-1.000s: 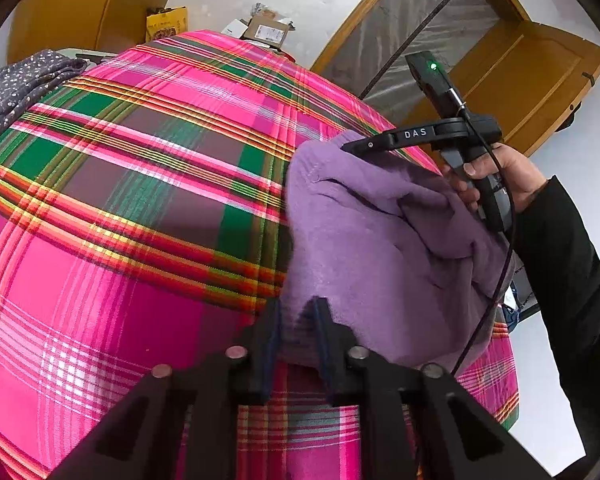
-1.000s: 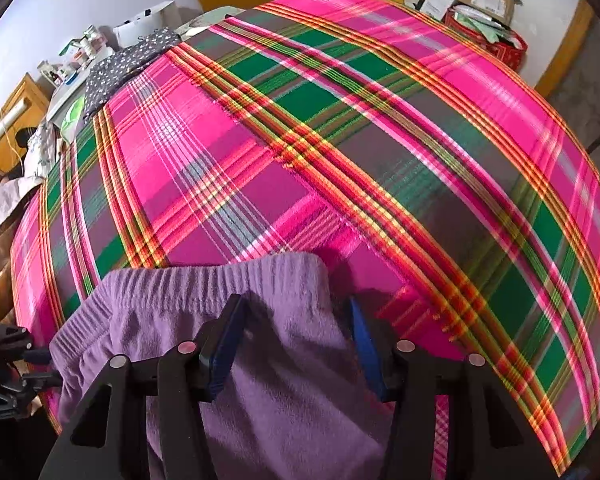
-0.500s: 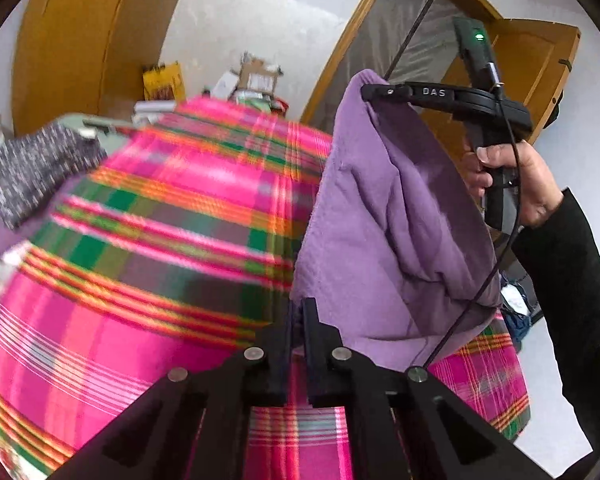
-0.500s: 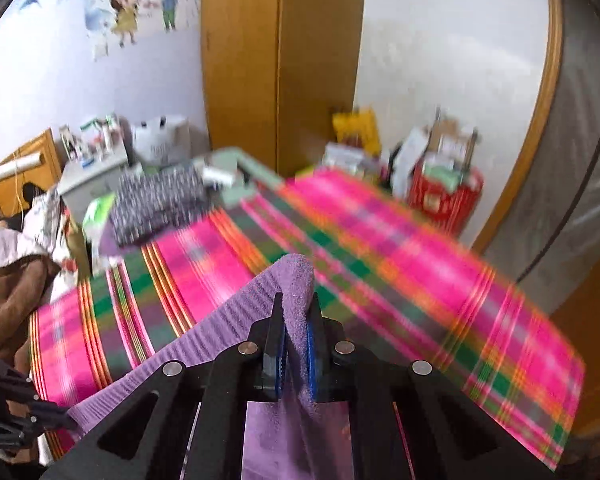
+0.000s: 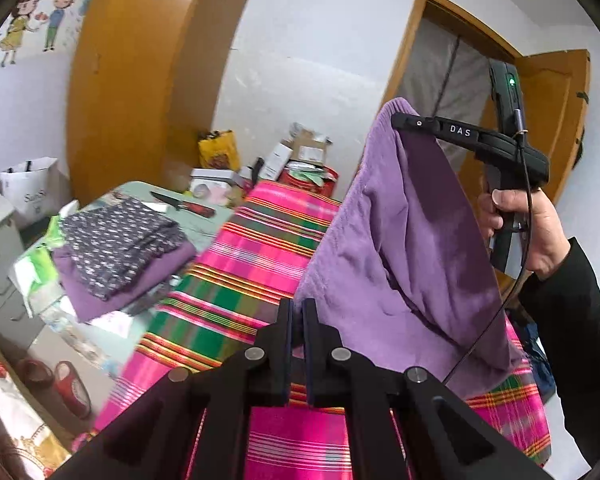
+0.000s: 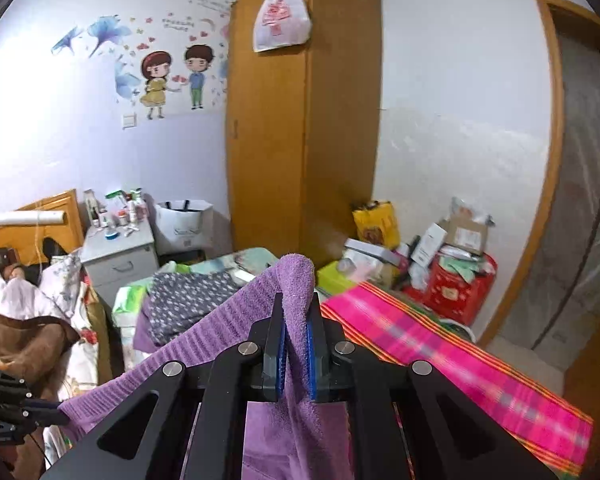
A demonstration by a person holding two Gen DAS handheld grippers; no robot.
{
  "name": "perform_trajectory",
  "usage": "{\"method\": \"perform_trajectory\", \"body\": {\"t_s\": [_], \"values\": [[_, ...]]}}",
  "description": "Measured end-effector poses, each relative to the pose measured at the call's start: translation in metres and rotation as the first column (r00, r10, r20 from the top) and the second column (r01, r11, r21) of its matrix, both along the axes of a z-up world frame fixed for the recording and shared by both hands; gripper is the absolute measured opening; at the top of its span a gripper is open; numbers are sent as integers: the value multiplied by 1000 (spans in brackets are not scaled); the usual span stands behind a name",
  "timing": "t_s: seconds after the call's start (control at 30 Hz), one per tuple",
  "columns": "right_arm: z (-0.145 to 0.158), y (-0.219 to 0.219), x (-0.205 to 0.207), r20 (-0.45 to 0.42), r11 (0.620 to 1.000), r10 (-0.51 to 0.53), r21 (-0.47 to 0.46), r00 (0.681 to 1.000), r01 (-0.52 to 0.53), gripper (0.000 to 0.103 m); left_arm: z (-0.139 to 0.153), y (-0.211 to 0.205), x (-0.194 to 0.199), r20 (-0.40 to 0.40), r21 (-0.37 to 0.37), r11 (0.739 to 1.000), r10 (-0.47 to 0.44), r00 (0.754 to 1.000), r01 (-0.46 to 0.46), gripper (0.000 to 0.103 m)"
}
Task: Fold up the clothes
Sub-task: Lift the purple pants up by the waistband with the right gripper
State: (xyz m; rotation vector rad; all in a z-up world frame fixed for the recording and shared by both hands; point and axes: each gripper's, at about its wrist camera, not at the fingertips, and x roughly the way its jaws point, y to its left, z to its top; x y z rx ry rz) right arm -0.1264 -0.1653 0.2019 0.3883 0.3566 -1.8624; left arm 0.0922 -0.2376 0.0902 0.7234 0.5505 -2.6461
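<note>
- Purple garment [image 5: 412, 248] hangs in the air above the plaid cloth [image 5: 256, 248], strung between both grippers.
- Left gripper [image 5: 296, 312]: jaws nearly together, pinching the garment's lower left edge right at the tips.
- Right gripper [image 6: 296, 316]: jaws narrow, clamped on a bunched fold; fabric pokes up past the tips and drapes down below.
- In the left view the right gripper [image 5: 398, 120] grips the garment's top corner, higher than the left one; a hand [image 5: 520, 224] holds its handle, black sleeve [image 5: 572, 328] behind.
- In the right view the ribbed hem runs down-left to the left gripper [image 6: 58, 416] at the frame edge.
- Garment's lower part sags to just about the plaid cloth; contact unclear.
- Folded stack [image 5: 120, 248], spotted piece on purple, sits on a side table left of the plaid cloth.
- Hidden or unclear: garment type can't be told; its bottom is cut off behind the right gripper body; plaid cloth blurred in the right view; left gripper there mostly cropped.
</note>
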Motion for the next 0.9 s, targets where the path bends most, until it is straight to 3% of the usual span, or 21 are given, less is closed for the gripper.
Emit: {"method": "perform_trajectory", "body": {"t_s": [0.17, 0.3, 0.53, 0.7, 0.9], "values": [[0, -40, 11, 12, 999, 52, -7, 999, -52, 8, 6, -22, 16, 11, -22, 997, 77, 997, -76, 4], [-22, -77, 9, 59, 996, 82, 22, 995, -84, 8, 0, -48, 25, 39, -25, 991, 130, 991, -129, 4], [-99, -139, -5, 133, 983, 75, 160, 988, -96, 8, -65, -93, 5, 184, 49, 986, 145, 972, -157, 4], [-161, -175, -24, 190, 947, 50, 302, 981, -107, 9, -109, -109, -11, 264, 90, 984, 124, 956, -153, 5], [-213, -194, -42, 295, 895, 16, 423, 955, -145, 14, -133, -116, -11, 286, 136, 978, 116, 951, -160, 7]]}}
